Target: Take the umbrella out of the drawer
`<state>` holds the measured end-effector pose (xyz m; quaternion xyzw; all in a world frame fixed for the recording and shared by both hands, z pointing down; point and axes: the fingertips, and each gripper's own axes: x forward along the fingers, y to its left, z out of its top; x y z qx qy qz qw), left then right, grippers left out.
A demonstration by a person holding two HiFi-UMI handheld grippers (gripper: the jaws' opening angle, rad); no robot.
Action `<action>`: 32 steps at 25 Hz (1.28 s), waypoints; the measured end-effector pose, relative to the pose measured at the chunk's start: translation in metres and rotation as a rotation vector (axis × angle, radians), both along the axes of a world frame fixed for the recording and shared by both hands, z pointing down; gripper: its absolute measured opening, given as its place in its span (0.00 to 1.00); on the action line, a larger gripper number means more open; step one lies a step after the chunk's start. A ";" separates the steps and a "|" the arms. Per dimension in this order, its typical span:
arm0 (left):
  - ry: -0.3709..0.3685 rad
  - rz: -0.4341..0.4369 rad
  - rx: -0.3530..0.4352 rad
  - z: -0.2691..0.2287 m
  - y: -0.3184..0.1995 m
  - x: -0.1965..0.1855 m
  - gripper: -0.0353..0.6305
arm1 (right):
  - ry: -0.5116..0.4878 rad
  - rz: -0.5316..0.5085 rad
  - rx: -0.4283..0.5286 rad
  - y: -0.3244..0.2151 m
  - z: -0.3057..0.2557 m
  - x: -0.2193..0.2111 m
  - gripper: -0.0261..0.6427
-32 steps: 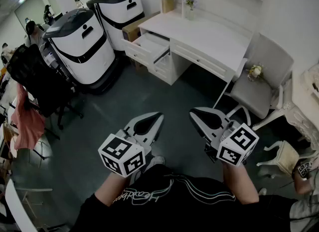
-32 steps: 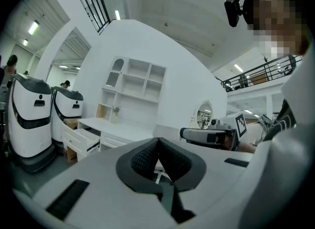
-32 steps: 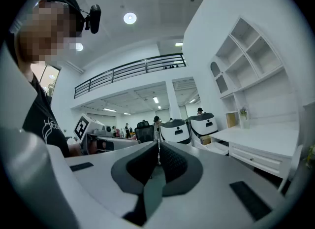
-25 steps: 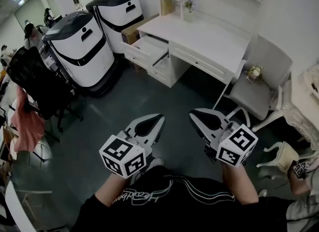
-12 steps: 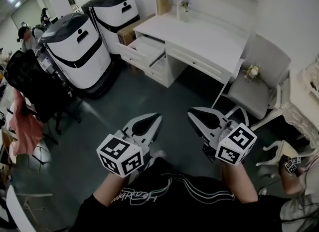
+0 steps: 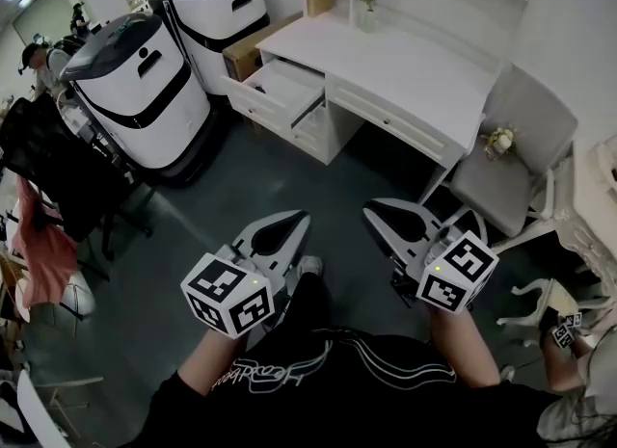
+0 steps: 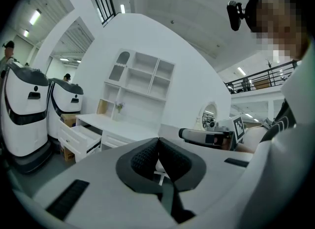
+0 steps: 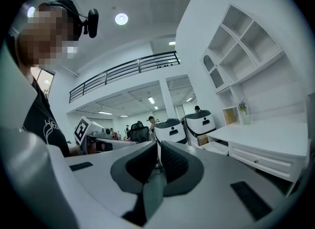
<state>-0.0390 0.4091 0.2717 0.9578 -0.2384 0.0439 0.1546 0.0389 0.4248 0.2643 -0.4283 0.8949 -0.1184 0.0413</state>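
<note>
My left claw [image 6: 295, 217] is shut tight with nothing in it, and my right claw [image 6: 370, 213] is shut tight and empty too. Both hang in front of me over the grey floor, well apart from the white desk [image 6: 415, 75]. I think my job right now is to get close to the desk. The top drawer [image 6: 280, 85] at its left end is already pulled out, so I don't need to tug it. To do this well, I should go right up to that drawer and look down into it. Then I should open one claw wide before it goes in, and pinch the umbrella around its middle so it doesn't slip. I can't see the umbrella at all from here. The inside of the top drawer just looks pale and too far off to make out. A lower drawer [image 6: 310, 124] sticks out a little as well, so I can't tell which one hides the umbrella.
</note>
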 end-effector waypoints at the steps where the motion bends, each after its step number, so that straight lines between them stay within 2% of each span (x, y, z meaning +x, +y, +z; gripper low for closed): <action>1: -0.001 0.001 -0.008 0.003 -0.016 0.000 0.08 | 0.000 0.001 -0.005 -0.016 0.002 0.000 0.11; 10: -0.025 0.004 -0.113 0.034 -0.225 0.007 0.08 | -0.013 0.009 -0.105 -0.220 0.030 0.005 0.11; 16: -0.085 0.023 -0.120 0.057 -0.359 0.009 0.08 | 0.005 0.008 -0.163 -0.357 0.051 0.003 0.11; 24: -0.072 -0.032 -0.230 0.102 -0.457 0.000 0.08 | 0.026 -0.001 -0.248 -0.454 0.093 0.012 0.11; 28: -0.073 -0.074 -0.241 0.109 -0.498 0.004 0.08 | 0.031 -0.041 -0.267 -0.502 0.105 0.021 0.12; 32: -0.098 -0.132 -0.243 0.108 -0.546 0.009 0.08 | 0.045 -0.113 -0.281 -0.556 0.113 0.026 0.21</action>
